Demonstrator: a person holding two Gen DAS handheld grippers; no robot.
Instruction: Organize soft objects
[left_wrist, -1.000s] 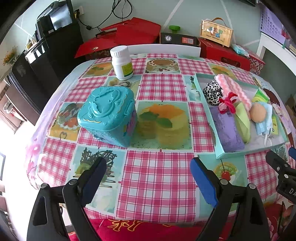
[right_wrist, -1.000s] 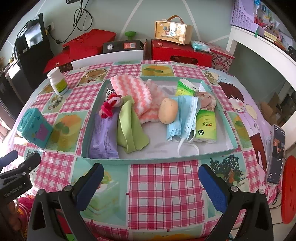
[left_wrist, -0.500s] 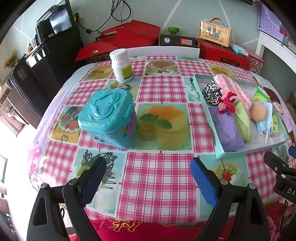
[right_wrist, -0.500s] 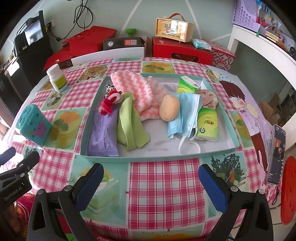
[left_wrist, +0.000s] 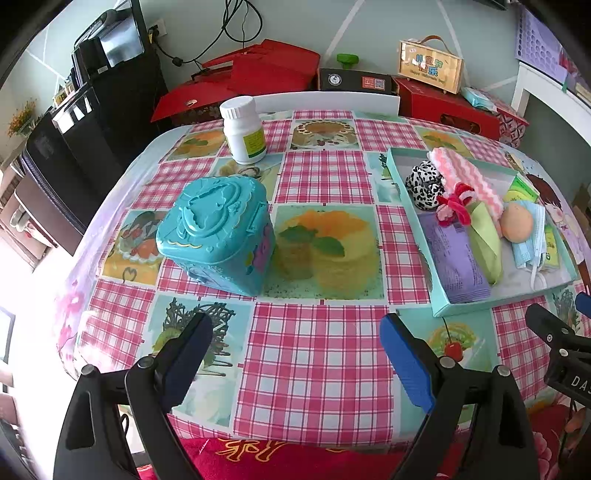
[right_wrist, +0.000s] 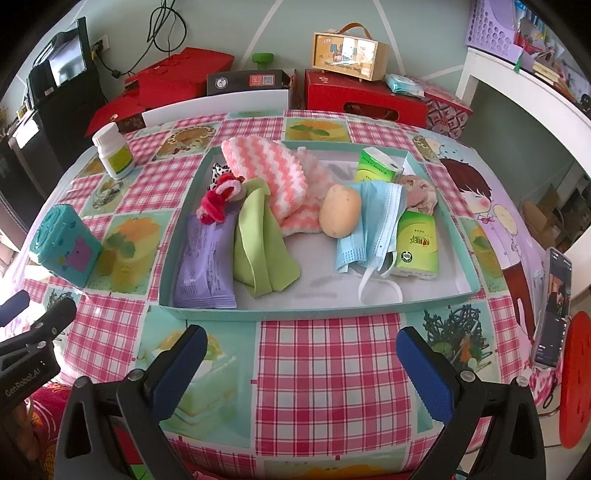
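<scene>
Right wrist view: shallow teal tray (right_wrist: 436, 301) on checked surface (right_wrist: 325, 369), holding the soft things all together. Near tray's left wall: purple packet (right_wrist: 205, 264), red-pink fuzzy tie (right_wrist: 218, 197), spotted scrunchie (left_wrist: 423, 182). Toward tray middle: folded green cloth (right_wrist: 262, 243), pink-white knitted cloth (right_wrist: 273, 171), potato (right_wrist: 340, 210) resting against blue face mask (right_wrist: 373, 225). Near tray's right wall: two green tissue packs (right_wrist: 415, 243). Right claw (right_wrist: 301, 356) spread wide, gripping nothing, hanging just short of tray's near rim. Left claw (left_wrist: 295, 339) likewise spread and empty, well left of tray, facing teal toy case (left_wrist: 218, 232); white bottle (left_wrist: 243, 134) beyond that, far left of tray. Change over the last second: small. Both views closed in slightly on the surface, tray contents and case unmoved, neither claw closing. Meaning for task: no grasp committed; layout fits either soft items already gathered in tray or awaiting sorting out of it, not settled by these views. Edges: tray walls low but raised, so entry from above rather than sliding in. Mask loops trail near tray's front rim, snag risk. Open room: bare strip of surface in front of tray, wide patch between tray and toy case. Phone (right_wrist: 554, 306) propped right of tray near surface edge, worth avoiding.
</scene>
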